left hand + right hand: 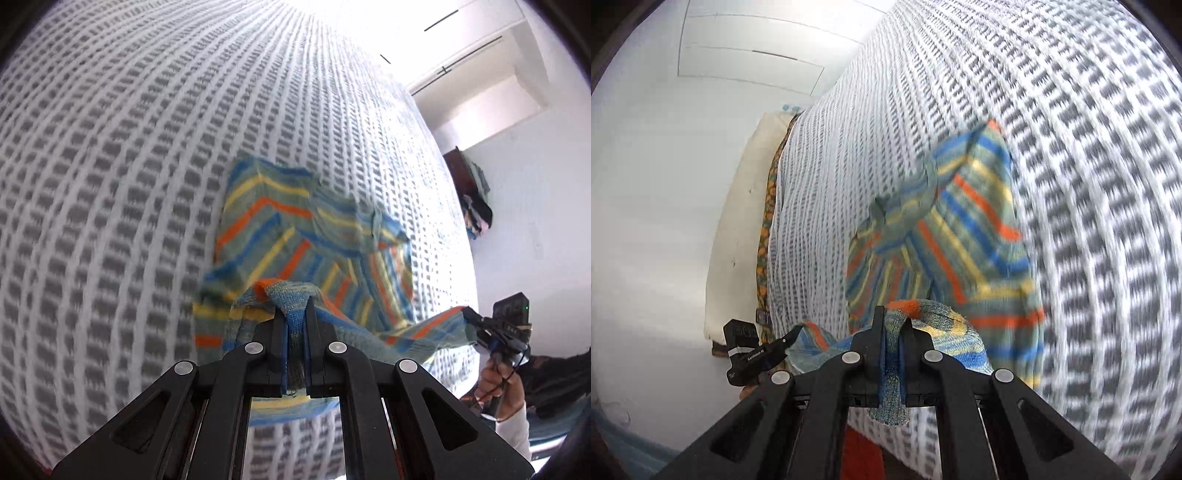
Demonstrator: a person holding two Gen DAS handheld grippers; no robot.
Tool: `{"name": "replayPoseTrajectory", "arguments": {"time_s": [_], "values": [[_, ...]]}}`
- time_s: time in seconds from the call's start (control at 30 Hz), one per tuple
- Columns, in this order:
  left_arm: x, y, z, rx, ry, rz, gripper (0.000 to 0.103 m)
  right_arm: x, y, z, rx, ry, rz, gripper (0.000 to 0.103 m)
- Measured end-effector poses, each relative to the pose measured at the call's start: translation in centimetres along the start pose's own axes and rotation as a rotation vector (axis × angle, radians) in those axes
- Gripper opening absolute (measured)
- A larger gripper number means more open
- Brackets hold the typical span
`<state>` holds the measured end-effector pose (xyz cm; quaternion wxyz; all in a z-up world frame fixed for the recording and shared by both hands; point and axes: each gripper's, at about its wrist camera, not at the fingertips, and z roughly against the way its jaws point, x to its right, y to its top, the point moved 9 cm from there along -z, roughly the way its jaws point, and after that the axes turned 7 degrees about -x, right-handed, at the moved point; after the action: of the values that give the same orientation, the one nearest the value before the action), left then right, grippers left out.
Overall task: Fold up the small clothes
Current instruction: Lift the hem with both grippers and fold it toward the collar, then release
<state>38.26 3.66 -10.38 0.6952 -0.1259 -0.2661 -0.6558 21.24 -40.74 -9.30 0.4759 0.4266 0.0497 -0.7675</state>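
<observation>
Striped knit, teal with orange, yellow and blue bands: small garment (314,229), looks like a child's sweater, on the bed (110,184), nearer the near edge than the far one. Far portion lying flat on the grey-and-white check cover. Near edge lifted off the cover and stretched between the two tongs.

Left gripper (295,314) clamped tight on one bunched corner of the knit, fabric pinched between the pads and trailing down behind them. Right gripper (893,321) likewise closed on the opposite corner, wad of cloth sticking out below the jaws. Each visible from the other's camera, pulling the hem taut across; a hand (498,384) seen on the right handle.

Progress, judged: mid first fold. Both corners secured, near edge raised, nothing laid over yet. One sleeve seems already tucked across the body, hard to confirm through motion blur. Remaining: carry lifted edge toward the far edge of the garment, lay it down square, release both, probably one more fold plus smoothing.

Beyond the bed: white walls, closet doors (750,48), pile of other clothes (476,199) past the far right corner, likely still to do.
</observation>
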Motion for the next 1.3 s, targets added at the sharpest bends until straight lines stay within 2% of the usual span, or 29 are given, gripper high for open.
{"name": "replayPoseTrajectory", "arguments": {"time_s": [0.1,0.2,0.23,0.27,0.3,0.33,0.37,0.4,0.47,0.53,0.6,0.73,0.83,0.9,0.97,1.0,1.03,1.07,1.1,1.13,1.23,1.3], "values": [[-0.6,6.6,-3.2,0.022,0.075,0.014,0.004,1.4,6.8,-1.7,0.044,-0.053,-0.025,0.005],[-1.6,11.2,-6.2,0.064,0.168,0.032,0.008,3.0,12.3,-3.6,0.088,-0.100,-0.047,0.005],[-2.2,12.0,-7.5,0.046,0.209,0.040,0.015,3.5,13.7,-4.4,0.090,-0.113,-0.053,0.007],[-3.1,12.3,-8.7,0.024,0.246,0.057,0.033,4.4,14.6,-5.1,0.088,-0.150,-0.064,0.010],[-3.9,12.5,-9.6,0.004,0.274,0.077,0.045,5.2,15.3,-5.5,0.097,-0.188,-0.079,0.016],[-4.6,12.8,-9.9,0.002,0.286,0.098,0.058,5.8,15.8,-5.9,0.103,-0.213,-0.088,0.036],[-5.1,13.0,-9.7,0.023,0.281,0.116,0.060,6.1,15.9,-6.1,0.106,-0.219,-0.089,0.049],[-5.4,13.0,-9.1,0.045,0.265,0.124,0.061,6.2,16.1,-5.7,0.121,-0.218,-0.078,0.072],[-5.9,12.3,-7.6,0.082,0.232,0.122,0.069,5.3,16.1,-4.2,0.179,-0.205,-0.024,0.073],[-6.4,10.5,-6.1,0.099,0.230,0.101,0.070,5.0,15.4,-2.4,0.198,-0.222,0.024,0.073],[-6.7,7.5,-4.8,0.081,0.213,0.072,0.072,4.9,13.6,-0.9,0.180,-0.264,0.071,0.073],[-7.1,0.4,-4.1,0.005,0.190,0.033,0.082,5.7,6.3,0.4,0.036,-0.341,0.119,0.073],[-6.8,-3.1,-5.3,-0.048,0.169,0.016,0.082,6.4,0.6,0.3,-0.035,-0.302,0.095,0.073],[-6.5,-4.2,-6.9,-0.086,0.167,0.020,0.084,6.3,-1.2,-0.8,-0.056,-0.276,0.088,0.073],[-6.2,-4.8,-8.7,-0.126,0.169,0.030,0.088,6.9,-2.0,-1.7,-0.051,-0.290,0.075,0.073],[-6.0,-4.7,-9.2,-0.128,0.197,0.031,0.088,7.3,-1.7,-2.6,-0.046,-0.286,0.061,0.073],[-5.9,-4.6,-9.5,-0.122,0.223,0.030,0.083,7.7,-1.8,-3.5,-0.062,-0.276,0.045,0.066],[-5.7,-4.6,-9.6,-0.110,0.236,0.031,0.048,8.2,-1.9,-4.3,-0.081,-0.284,0.029,0.052],[-5.5,-4.5,-9.7,-0.118,0.226,0.036,0.020,8.7,-2.0,-4.8,-0.090,-0.300,0.020,0.011],[-5.2,-4.8,-9.8,-0.140,0.188,0.051,0.004,8.7,-2.3,-5.0,-0.097,-0.281,0.010,0.013],[-4.2,-5.0,-8.1,-0.113,0.188,-0.013,0.004,7.7,-3.3,-3.4,-0.075,-0.251,0.022,0.013],[-4.0,-6.2,-7.0,-0.122,0.163,-0.025,0.004,6.9,-4.1,-2.1,-0.073,-0.236,0.048,0.012]]}}
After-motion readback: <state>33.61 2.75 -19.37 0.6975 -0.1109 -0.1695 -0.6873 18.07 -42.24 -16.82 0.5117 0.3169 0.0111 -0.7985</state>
